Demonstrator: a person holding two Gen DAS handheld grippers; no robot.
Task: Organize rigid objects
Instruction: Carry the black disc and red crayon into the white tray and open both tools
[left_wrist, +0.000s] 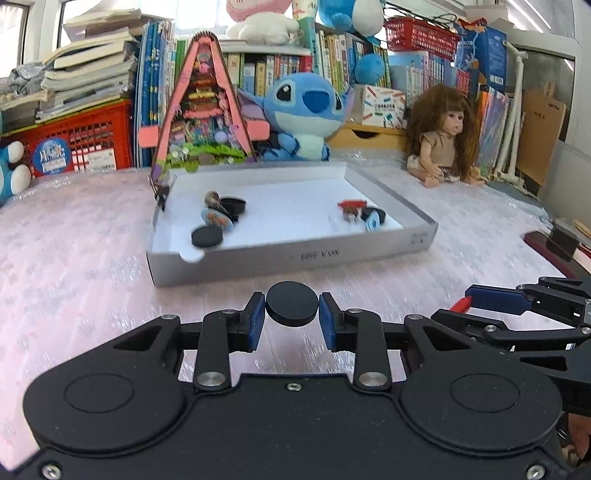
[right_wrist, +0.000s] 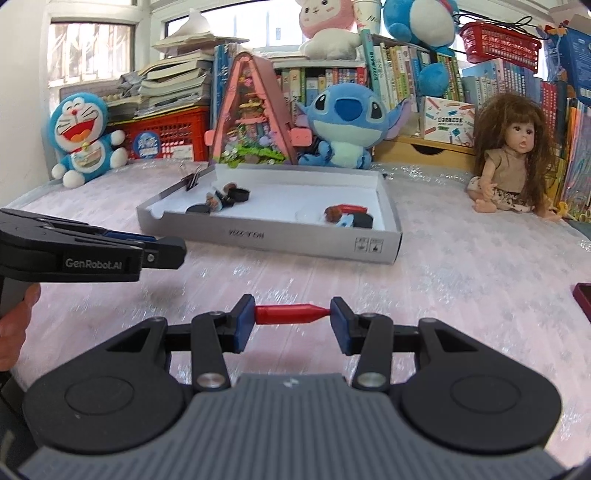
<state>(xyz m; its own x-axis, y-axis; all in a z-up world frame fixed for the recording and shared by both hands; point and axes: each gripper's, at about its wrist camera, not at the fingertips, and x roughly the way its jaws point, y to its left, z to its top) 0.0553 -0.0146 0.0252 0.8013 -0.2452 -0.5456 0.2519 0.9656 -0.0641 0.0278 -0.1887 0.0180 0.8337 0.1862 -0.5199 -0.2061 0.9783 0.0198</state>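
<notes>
Across the pink patterned tabletop (right_wrist: 461, 266), a shallow grey cardboard box with a white inside (left_wrist: 295, 254) lies open, holding two small heaps of round badges and trinkets, one at its left end (left_wrist: 218, 218) and one at its right (left_wrist: 362, 214). A black binder clip (right_wrist: 192, 177) grips the box's far left wall. Behind it stand a pink triangular dollhouse model (left_wrist: 207, 110), a blue plush alien (left_wrist: 303, 110), and a long-haired doll (right_wrist: 513, 162) seated far right before shelves of books. Nothing lies between the grippers and the box. The left gripper (left_wrist: 291, 314) points slightly downward above the table near the box, clenched on a flat black round disc (left_wrist: 291, 308) by its edges. Just right of it, the right gripper (right_wrist: 291, 317) grasps a small red plastic peg with a tapered tip (right_wrist: 291, 314) endwise between its blue pads.
</notes>
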